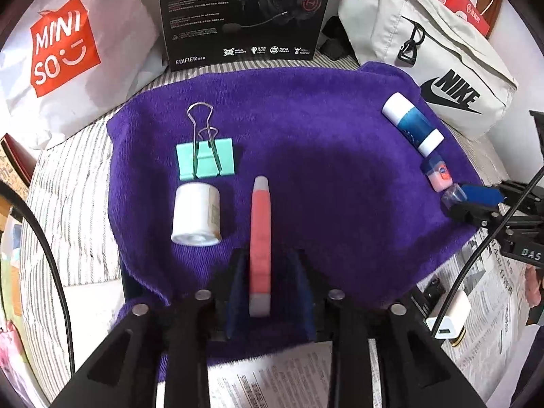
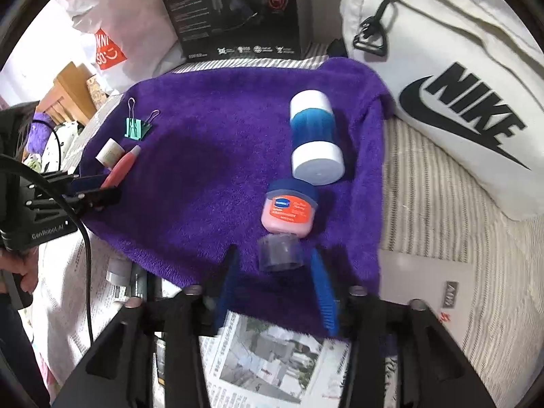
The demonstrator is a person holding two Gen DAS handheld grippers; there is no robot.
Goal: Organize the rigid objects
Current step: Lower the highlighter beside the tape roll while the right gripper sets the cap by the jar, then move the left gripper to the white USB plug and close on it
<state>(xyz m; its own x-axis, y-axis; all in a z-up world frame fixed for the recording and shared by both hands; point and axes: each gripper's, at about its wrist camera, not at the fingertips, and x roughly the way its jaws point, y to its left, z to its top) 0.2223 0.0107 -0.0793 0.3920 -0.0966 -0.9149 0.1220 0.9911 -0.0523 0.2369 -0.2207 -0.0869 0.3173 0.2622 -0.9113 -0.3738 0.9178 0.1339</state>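
Note:
On a purple towel (image 1: pixel 323 170) lie a teal binder clip (image 1: pixel 205 159), a small white jar (image 1: pixel 196 216) on its side and a pink tube (image 1: pixel 261 238). The tube's near end sits between the fingers of my left gripper (image 1: pixel 268 255), which is open, with a gap on the right side. At the towel's right edge lie a blue-and-white cylinder (image 2: pixel 314 139) and a small pink Vaseline jar (image 2: pixel 289 209). A clear cap (image 2: pixel 279 251) lies just in front of that jar. My right gripper (image 2: pixel 273 251) stands open around the cap, with a wide gap on the left.
A white Miniso bag (image 1: pixel 64 54), a black Edifier box (image 1: pixel 244 13) and a white Nike bag (image 1: pixel 442 61) ring the towel's far side. Newspaper (image 2: pixel 265 360) lies under the near edge. A white charger plug (image 1: pixel 445 319) with a black cable lies at the right.

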